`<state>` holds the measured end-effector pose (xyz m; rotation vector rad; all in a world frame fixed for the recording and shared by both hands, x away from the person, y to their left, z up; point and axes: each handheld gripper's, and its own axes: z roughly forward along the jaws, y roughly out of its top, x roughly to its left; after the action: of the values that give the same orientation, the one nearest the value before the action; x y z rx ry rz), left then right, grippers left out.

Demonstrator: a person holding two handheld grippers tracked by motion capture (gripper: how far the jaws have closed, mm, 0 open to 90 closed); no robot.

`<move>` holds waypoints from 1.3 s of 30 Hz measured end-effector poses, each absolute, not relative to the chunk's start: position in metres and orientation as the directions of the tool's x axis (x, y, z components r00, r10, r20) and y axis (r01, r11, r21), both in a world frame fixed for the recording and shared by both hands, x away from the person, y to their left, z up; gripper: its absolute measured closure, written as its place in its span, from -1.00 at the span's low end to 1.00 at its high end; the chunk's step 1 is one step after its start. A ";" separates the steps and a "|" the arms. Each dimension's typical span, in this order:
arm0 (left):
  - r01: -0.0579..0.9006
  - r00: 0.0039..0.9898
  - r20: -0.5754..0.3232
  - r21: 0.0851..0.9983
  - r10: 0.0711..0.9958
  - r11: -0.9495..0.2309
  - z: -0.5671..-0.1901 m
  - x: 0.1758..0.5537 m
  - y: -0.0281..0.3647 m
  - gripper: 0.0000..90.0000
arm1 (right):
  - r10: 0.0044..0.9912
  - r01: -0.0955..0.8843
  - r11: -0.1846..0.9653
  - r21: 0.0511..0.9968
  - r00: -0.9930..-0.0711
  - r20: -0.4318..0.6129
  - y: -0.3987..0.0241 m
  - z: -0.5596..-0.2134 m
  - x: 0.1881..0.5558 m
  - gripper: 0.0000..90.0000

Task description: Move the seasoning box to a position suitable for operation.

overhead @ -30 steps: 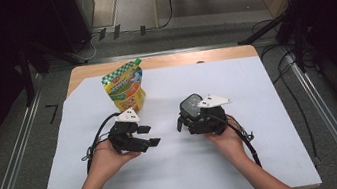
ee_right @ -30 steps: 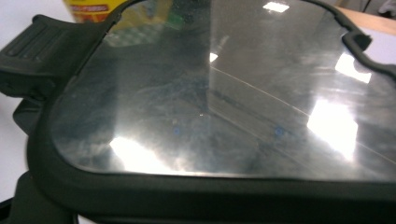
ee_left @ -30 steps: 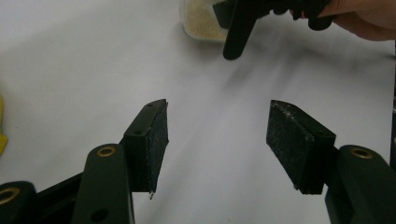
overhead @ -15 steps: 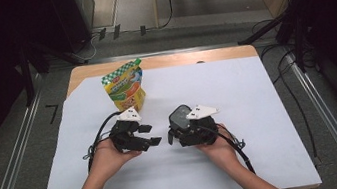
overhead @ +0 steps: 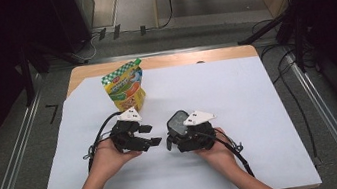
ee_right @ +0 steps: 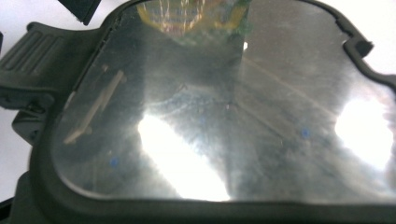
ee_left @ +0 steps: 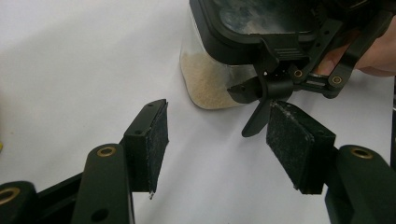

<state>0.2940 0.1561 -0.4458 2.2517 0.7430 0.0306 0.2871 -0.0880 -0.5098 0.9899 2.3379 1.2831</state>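
A: Where is the container (overhead: 178, 122)?
B: It stands on the white sheet (overhead: 258, 96) that covers the table, near the middle and a little toward the front edge. It has a dark lid (ee_right: 219, 116) and pale grains inside.
A: Does the right gripper (overhead: 176, 141) hold it?
B: It is at the container, but I cannot tell if the jaws press on it.
A: And the left gripper (ee_left: 215, 140)?
B: Its jaws stand apart with nothing between them, just beside the container. A colourful pouch (overhead: 125, 87) stands near the back edge.
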 end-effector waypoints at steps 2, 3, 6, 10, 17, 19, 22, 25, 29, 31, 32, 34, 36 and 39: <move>0.502 0.831 -0.195 0.668 0.521 -0.550 -0.446 0.294 0.156 -0.12 | 0.690 0.419 0.369 0.829 -0.721 0.057 -0.088 -0.511 0.286 -0.66; 0.501 0.831 -0.195 0.668 0.520 -0.551 -0.446 0.294 0.156 -0.12 | 0.691 0.417 0.369 0.830 -0.721 0.055 -0.088 -0.511 0.285 -0.66; 0.500 0.832 -0.193 0.666 0.519 -0.554 -0.446 0.293 0.155 -0.12 | 0.688 0.401 0.375 0.836 -0.724 0.039 -0.088 -0.512 0.284 -0.66; 0.501 0.832 -0.194 0.666 0.520 -0.552 -0.446 0.294 0.155 -0.12 | 0.687 0.418 0.367 0.831 -0.724 0.061 -0.089 -0.512 0.284 -0.68; 0.501 0.830 -0.198 0.675 0.522 -0.541 -0.446 0.294 0.156 -0.12 | 0.673 0.444 0.363 0.819 -0.733 0.099 -0.098 -0.507 0.283 -0.72; 0.502 0.828 -0.198 0.677 0.524 -0.538 -0.445 0.294 0.156 -0.10 | 0.670 0.447 0.373 0.813 -0.736 0.097 -0.102 -0.504 0.279 -0.72; 0.501 0.828 -0.195 0.679 0.526 -0.537 -0.445 0.295 0.158 -0.06 | 0.669 0.458 0.380 0.804 -0.736 0.104 -0.110 -0.500 0.274 -0.71; 0.504 0.825 -0.197 0.680 0.530 -0.533 -0.444 0.297 0.159 0.01 | 0.670 0.467 0.380 0.798 -0.734 0.111 -0.119 -0.496 0.270 -0.70; 0.505 0.828 -0.202 0.674 0.524 -0.539 -0.445 0.298 0.158 0.19 | 0.659 0.476 0.382 0.792 -0.741 0.127 -0.132 -0.489 0.261 -0.65; 0.508 0.829 -0.207 0.668 0.519 -0.544 -0.446 0.298 0.156 0.31 | 0.658 0.472 0.389 0.791 -0.744 0.121 -0.141 -0.484 0.255 -0.55; 0.508 0.830 -0.209 0.665 0.517 -0.548 -0.446 0.299 0.155 0.41 | 0.656 0.471 0.387 0.793 -0.744 0.122 -0.146 -0.482 0.253 -0.45; 0.510 0.833 -0.213 0.656 0.511 -0.557 -0.447 0.299 0.152 0.56 | 0.654 0.463 0.381 0.800 -0.747 0.121 -0.156 -0.478 0.249 -0.21; 0.514 0.833 -0.224 0.651 0.506 -0.558 -0.449 0.299 0.147 0.74 | 0.651 0.464 0.366 0.807 -0.747 0.134 -0.164 -0.474 0.247 0.13; 0.508 0.843 -0.236 0.644 0.483 -0.573 -0.451 0.299 0.141 0.98 | 0.647 0.482 0.330 0.811 -0.741 0.177 -0.170 -0.471 0.250 0.51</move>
<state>0.2991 0.1412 -0.4507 2.2767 0.7172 -0.0433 0.2501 -0.1699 -0.4709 1.0360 2.4113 1.3745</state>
